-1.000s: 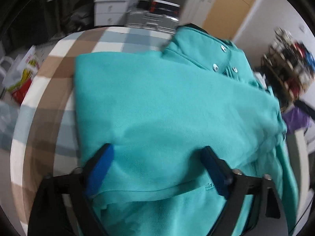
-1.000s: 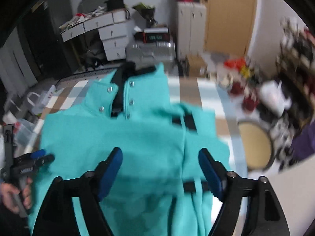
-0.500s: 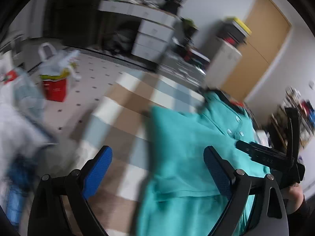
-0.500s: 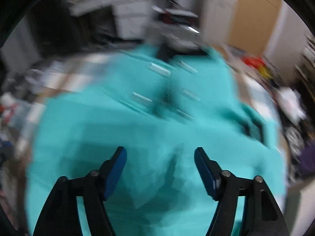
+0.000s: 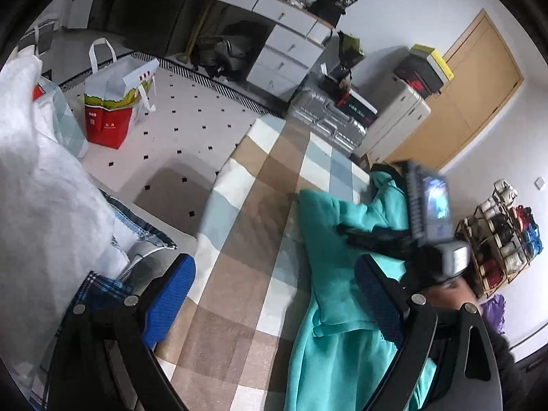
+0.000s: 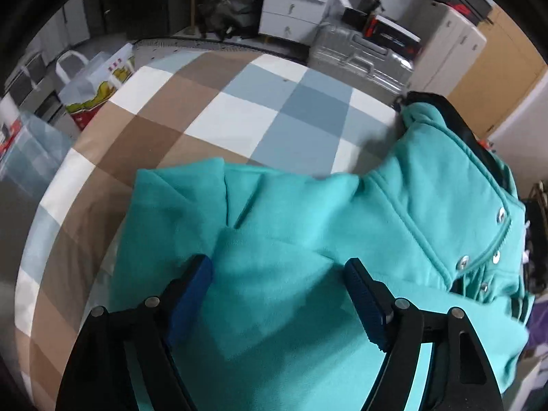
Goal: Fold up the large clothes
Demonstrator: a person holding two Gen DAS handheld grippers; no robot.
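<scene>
A teal fleece pullover with snap buttons and a dark-lined collar lies partly folded on a checked brown, blue and white blanket. My right gripper is open and hovers just above the middle of the pullover, a blue pad on each side, holding nothing. My left gripper is open and empty, over the blanket at the pullover's left edge. The right gripper's body and the hand that holds it show in the left wrist view, over the pullover.
A white pile of fabric lies left of the blanket. Shopping bags stand on the dotted floor. A silver suitcase, white drawers, a cabinet and a wooden door stand beyond the blanket. A shelf rack stands at the right.
My left gripper has swung off the pullover to its left edge and now faces the room. My right gripper has moved left and lower over the pullover's middle. Both stayed open.
</scene>
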